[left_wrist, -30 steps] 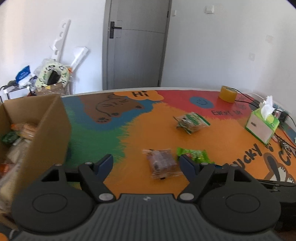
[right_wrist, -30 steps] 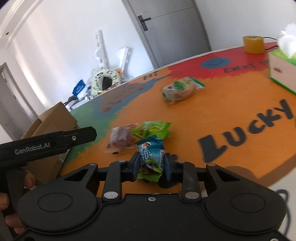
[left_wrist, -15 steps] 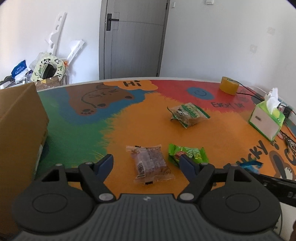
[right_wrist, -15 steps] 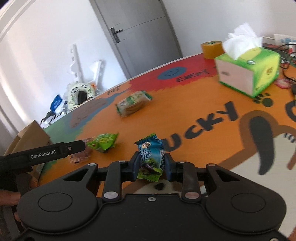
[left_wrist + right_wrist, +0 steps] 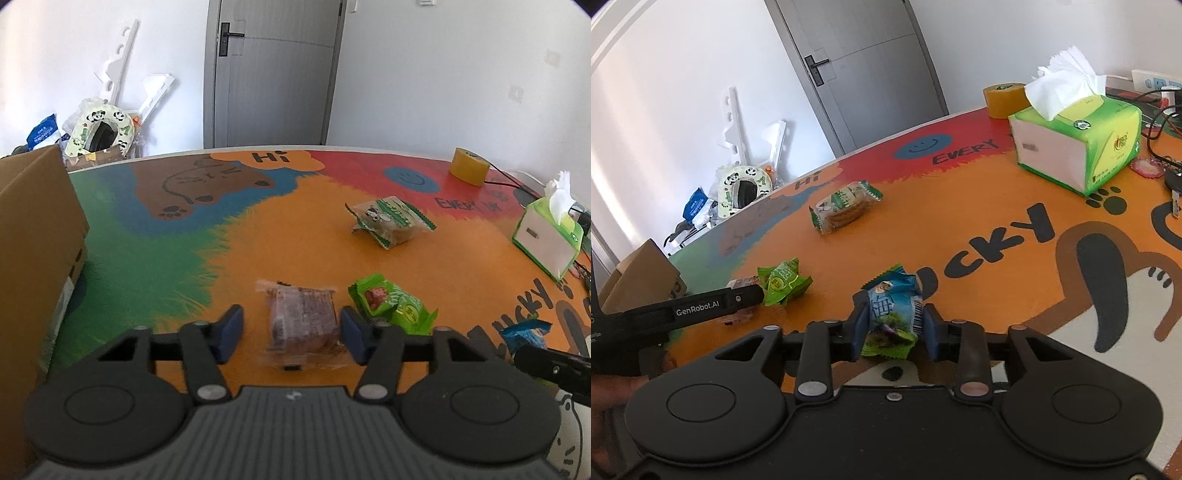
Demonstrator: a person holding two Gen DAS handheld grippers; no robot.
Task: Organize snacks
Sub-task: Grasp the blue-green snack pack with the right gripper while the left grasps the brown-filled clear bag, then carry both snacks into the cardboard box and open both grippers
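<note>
Both tools are mid-change. Left tool (image 5: 291,328) has just been closing its jaws around the clear-wrapped brown cake (image 5: 301,321), which lies between them near the worktop's near edge; a gap shows at the left pad (image 5: 231,332), so it is not yet pinched. Right tool (image 5: 893,326) has just been opening, and the blue-and-green candy packet (image 5: 892,314) sits between loosened jaws, apparently being let go onto the worktop (image 5: 960,206). By my reading, one snack is being put down while the next is picked up for the cardboard box (image 5: 35,236) at the left edge. A green packet (image 5: 393,302) lies just beside the cake, and a biscuit pack (image 5: 389,219) further toward the far edge. Tissue box (image 5: 1075,147) and tape roll (image 5: 469,170) stand by the far right corner; a grey door (image 5: 269,74) is behind.
</note>
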